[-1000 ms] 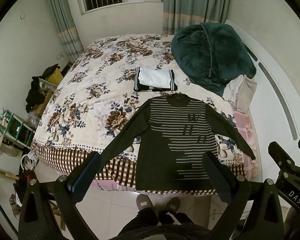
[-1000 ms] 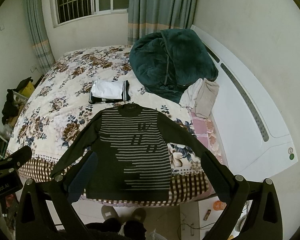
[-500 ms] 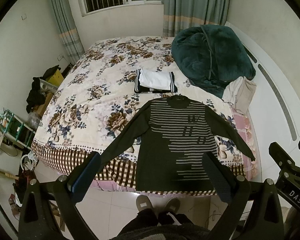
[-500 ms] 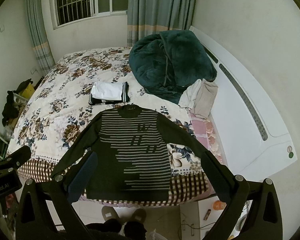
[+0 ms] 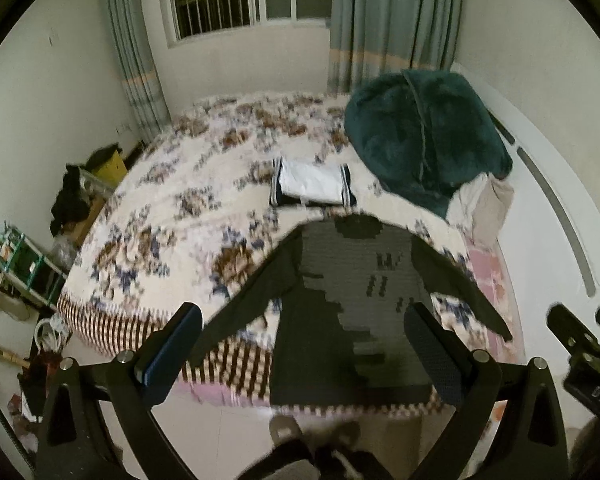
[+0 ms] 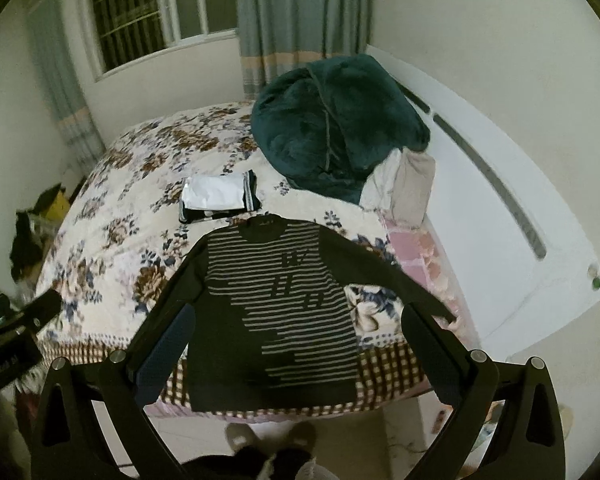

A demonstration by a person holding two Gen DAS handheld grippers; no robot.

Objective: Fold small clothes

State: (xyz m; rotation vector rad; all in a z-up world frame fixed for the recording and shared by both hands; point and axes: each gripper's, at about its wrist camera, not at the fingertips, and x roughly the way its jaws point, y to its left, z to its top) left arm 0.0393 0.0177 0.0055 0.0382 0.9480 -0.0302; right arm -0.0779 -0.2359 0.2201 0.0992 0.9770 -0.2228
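Observation:
A dark sweater with grey stripes (image 5: pixel 340 304) lies flat, sleeves spread, at the near edge of the floral bed; it also shows in the right wrist view (image 6: pixel 284 304). A folded white garment with dark striped edges (image 5: pixel 312 184) lies beyond its collar, also seen in the right wrist view (image 6: pixel 218 196). My left gripper (image 5: pixel 304 356) is open and empty, held above the floor short of the sweater's hem. My right gripper (image 6: pixel 296 352) is open and empty, likewise in front of the hem. The left view is blurred.
A dark green blanket heap (image 6: pixel 336 124) and a beige cloth (image 6: pixel 404 184) lie at the bed's right, against the white headboard (image 6: pixel 512 264). Clutter and a rack (image 5: pixel 24 260) stand on the floor at the left. The person's feet (image 6: pixel 268 436) are below the bed's edge.
Both grippers have moved closer to the bed, so the sweater looks larger. The left view has become blurred with motion. Both grippers remain open.

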